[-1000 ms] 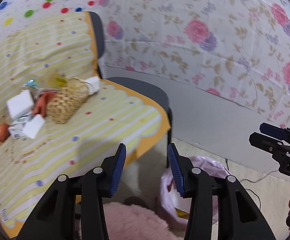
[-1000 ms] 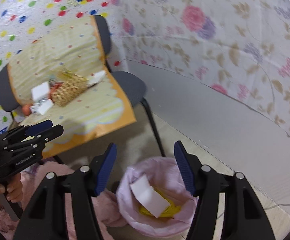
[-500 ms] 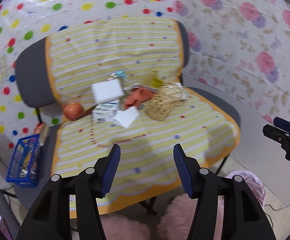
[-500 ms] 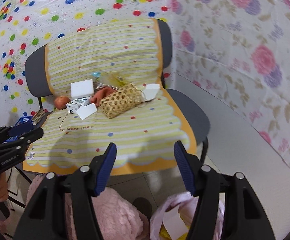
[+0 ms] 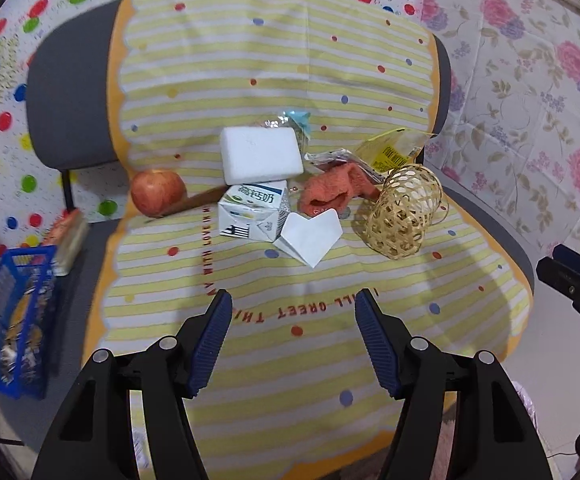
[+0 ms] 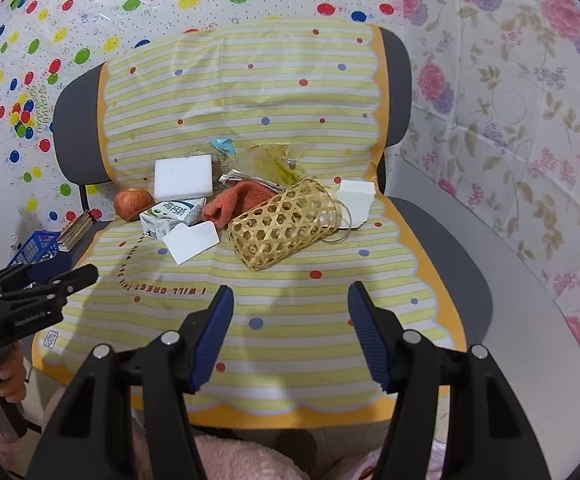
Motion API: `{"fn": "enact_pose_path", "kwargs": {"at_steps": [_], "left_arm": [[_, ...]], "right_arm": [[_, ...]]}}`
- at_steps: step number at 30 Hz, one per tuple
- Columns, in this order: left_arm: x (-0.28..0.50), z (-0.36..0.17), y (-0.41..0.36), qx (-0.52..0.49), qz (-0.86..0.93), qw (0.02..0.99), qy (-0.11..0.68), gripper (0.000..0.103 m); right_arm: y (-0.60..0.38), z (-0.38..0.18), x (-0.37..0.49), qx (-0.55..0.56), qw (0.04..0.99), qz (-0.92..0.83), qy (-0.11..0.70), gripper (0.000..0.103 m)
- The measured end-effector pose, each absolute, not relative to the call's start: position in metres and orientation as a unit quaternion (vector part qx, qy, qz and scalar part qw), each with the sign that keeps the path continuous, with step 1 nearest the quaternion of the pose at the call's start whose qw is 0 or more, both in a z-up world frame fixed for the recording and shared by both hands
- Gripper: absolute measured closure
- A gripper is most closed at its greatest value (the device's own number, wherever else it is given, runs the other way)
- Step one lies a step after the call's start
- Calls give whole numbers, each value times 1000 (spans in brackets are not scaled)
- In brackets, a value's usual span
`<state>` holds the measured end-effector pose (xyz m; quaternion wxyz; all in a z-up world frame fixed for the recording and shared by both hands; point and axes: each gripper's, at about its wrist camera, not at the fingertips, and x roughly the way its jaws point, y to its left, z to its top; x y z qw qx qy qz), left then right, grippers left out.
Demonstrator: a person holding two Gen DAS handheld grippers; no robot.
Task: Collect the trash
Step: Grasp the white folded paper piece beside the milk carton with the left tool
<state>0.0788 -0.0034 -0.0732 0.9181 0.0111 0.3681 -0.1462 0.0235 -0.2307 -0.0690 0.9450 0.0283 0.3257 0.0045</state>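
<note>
Left claw (image 5: 292, 338) opening and right claw (image 6: 290, 332) spread, both empty, hover near the chair's front edge, facing the trash: milk carton (image 5: 252, 212), folded paper (image 5: 310, 236) and wrappers (image 5: 390, 152) clustered mid-seat on the striped cover (image 5: 330, 360), within reach.

Take the wicker basket (image 5: 404, 212) as your reference; it lies on its side on the striped chair cover. Just left of it you see a folded white paper (image 5: 310, 236), touching a small milk carton (image 5: 252, 214) tipped on its side. Behind the carton lies a white foam block (image 5: 260, 154), flat. A crumpled yellow wrapper (image 5: 394, 150) lies just behind the basket. In the right wrist view, a small white box (image 6: 356, 198) stands just right of the basket.
</note>
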Motion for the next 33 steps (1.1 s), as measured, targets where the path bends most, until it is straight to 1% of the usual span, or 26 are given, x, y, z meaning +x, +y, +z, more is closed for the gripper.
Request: {"fn": "enact_pose_path", "kwargs": {"at_steps": [2,3,4,5,6,15,22,24,25,26,27,33], "left_arm": [[94,-83,-10,11,-149,915,375,41],[102,-88,-12,11,-152,913,379,47],[113,-95,-15,8,-155,909,386,50],[119,-99,-15,6,-157,907,390,54],[128,-104,-17,-1,-160,905,394,56],[179,-125,-34,7,-158,894,419,56],[201,-135,-39,-11,-165,882,441,57],[204,-135,-40,-15,-171,879,444,79],[202,-133,-40,-18,-174,880,442,83],[200,-130,-40,-23,-180,880,438,92],[196,-127,-39,-26,-187,881,434,99],[157,-102,-29,-29,-194,896,398,101]], "right_arm": [[-231,-77,37,29,942,3,333,44],[-232,-81,43,33,941,5,336,44],[-232,-83,48,35,940,5,339,44],[-233,-87,53,37,939,7,341,47],[-233,-89,58,37,939,9,343,49],[-237,-105,87,41,936,13,350,50],[-240,-112,92,43,932,18,359,50],[-242,-113,92,43,932,17,360,50],[-242,-113,91,43,932,17,360,50],[-243,-112,90,43,932,17,360,50],[-243,-111,88,43,932,16,359,50],[-244,-110,84,49,932,15,359,50]]}}
